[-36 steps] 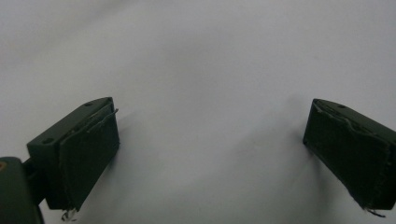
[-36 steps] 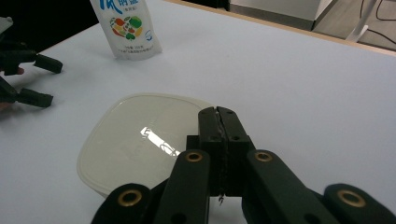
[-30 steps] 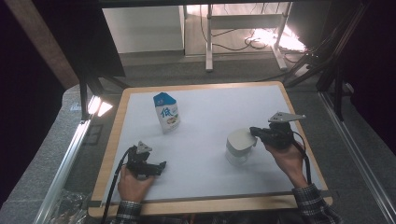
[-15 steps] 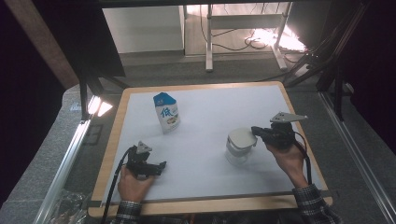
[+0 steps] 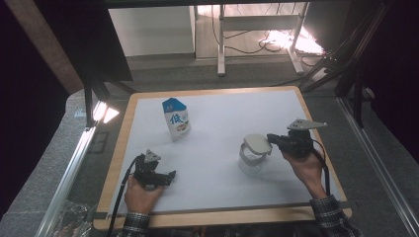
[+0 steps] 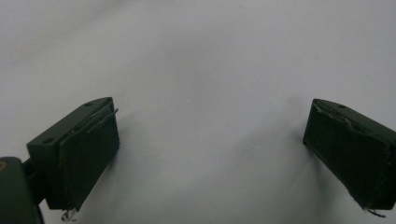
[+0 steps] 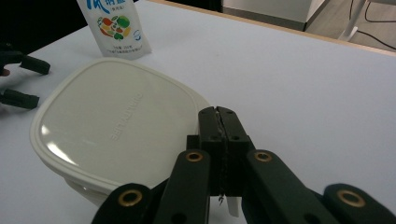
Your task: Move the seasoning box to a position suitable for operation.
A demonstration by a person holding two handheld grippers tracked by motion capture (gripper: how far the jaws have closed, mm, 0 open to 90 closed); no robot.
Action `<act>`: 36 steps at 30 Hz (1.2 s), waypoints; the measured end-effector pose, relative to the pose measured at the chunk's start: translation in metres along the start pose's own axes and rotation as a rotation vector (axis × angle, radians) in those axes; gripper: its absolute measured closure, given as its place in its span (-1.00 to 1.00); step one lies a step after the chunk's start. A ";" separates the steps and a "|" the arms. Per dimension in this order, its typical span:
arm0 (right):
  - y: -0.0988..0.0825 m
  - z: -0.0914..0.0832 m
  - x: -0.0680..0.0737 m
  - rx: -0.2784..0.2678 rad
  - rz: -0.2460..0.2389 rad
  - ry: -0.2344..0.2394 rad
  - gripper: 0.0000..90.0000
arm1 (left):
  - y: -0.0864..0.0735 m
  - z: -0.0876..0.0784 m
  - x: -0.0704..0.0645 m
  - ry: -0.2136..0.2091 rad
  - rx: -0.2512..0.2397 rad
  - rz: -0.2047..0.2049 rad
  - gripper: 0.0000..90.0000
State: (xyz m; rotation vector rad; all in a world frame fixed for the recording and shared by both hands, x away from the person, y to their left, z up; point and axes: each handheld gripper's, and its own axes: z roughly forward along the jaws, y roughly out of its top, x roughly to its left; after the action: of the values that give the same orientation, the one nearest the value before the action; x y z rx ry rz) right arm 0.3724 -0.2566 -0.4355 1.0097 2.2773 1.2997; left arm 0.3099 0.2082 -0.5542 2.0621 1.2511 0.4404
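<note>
Container [image 5: 251,159]: clear plastic tub with an off-white lid [image 7: 116,123], standing upright right of centre on the white table [image 5: 222,118], well apart from the milk carton [image 5: 176,118] that stands toward the far left. Order of size: table, carton, container, grippers. Handling, judged: light and probably empty, thin walls that flex under a squeeze, smooth lid that would slip under hard pads; not fragile, but easy to tip or slide if pulled sideways. Best hold looks to be the lid's rim or corner tab for lifting the lid, or the body across its width for moving the whole tub. Right gripper [image 7: 219,116]: jaws fully together, tips at the near edge of the lid on the container's right side, seemingly pinching the rim or a tab there; the exact contact is hidden behind the jaws, so a grip on the lid is likely, not certain. Left gripper [image 5: 170,175]: resting near the front left of the table, jaws spread wide with nothing between them, far from the container.
</note>
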 end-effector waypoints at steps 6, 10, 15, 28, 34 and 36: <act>-0.002 0.000 -0.003 0.002 0.007 -0.008 0.99 | 0.000 0.000 0.000 -0.001 0.001 0.002 -0.93; -0.007 0.004 -0.004 0.027 0.011 0.013 0.99 | 0.000 0.000 0.000 0.000 0.001 0.001 -0.93; -0.007 0.004 -0.003 0.019 0.005 -0.007 0.99 | 0.000 0.000 0.000 0.000 0.002 0.002 -0.93; 0.002 0.000 0.005 -0.015 -0.021 0.030 0.99 | 0.000 0.000 0.000 0.000 -0.003 0.004 -0.93; 0.001 0.000 0.005 -0.012 -0.024 0.002 1.00 | 0.000 0.000 0.000 0.000 -0.003 -0.003 -0.93; 0.000 -0.001 0.005 -0.013 -0.024 0.000 1.00 | 0.000 0.000 0.000 0.000 -0.003 -0.003 -0.93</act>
State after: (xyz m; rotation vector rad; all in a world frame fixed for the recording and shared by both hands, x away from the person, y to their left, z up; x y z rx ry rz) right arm 0.3686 -0.2532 -0.4348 0.9751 2.2707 1.3033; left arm 0.3098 0.2079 -0.5544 2.0576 1.2527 0.4406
